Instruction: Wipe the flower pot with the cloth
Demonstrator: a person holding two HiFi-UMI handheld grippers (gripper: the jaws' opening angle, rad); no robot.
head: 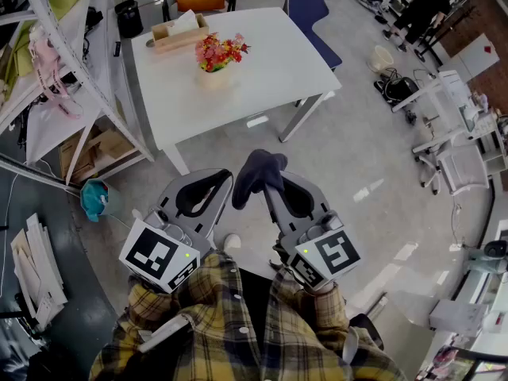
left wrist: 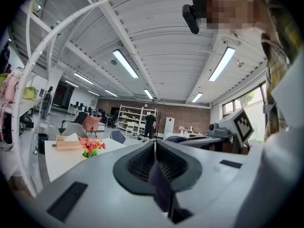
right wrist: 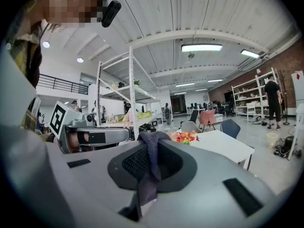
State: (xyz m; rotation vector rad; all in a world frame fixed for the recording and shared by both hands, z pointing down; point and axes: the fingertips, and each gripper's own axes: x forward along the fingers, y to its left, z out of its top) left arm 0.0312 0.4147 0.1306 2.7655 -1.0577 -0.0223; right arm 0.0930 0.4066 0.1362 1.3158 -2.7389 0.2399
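A cream flower pot point(head: 214, 75) with red and yellow flowers stands on the white table point(head: 270, 62), well ahead of both grippers. The same flower pot point(left wrist: 91, 147) shows small at the left of the left gripper view, and the pot's flowers point(right wrist: 184, 137) peek just past the jaws in the right gripper view. My right gripper point(head: 274, 182) is shut on a dark purple-grey cloth point(head: 258, 173), which bunches over its tips; the cloth point(right wrist: 151, 160) hangs down between the jaws. My left gripper point(head: 223, 179) is shut with nothing seen in it, close beside the right one.
A wooden tissue box point(head: 178, 32) sits at the table's far end. A blue chair point(head: 309, 14) stands behind the table. A white shelf rack point(head: 71, 70) with clutter fills the left side. A person point(head: 421, 6) stands at the far right.
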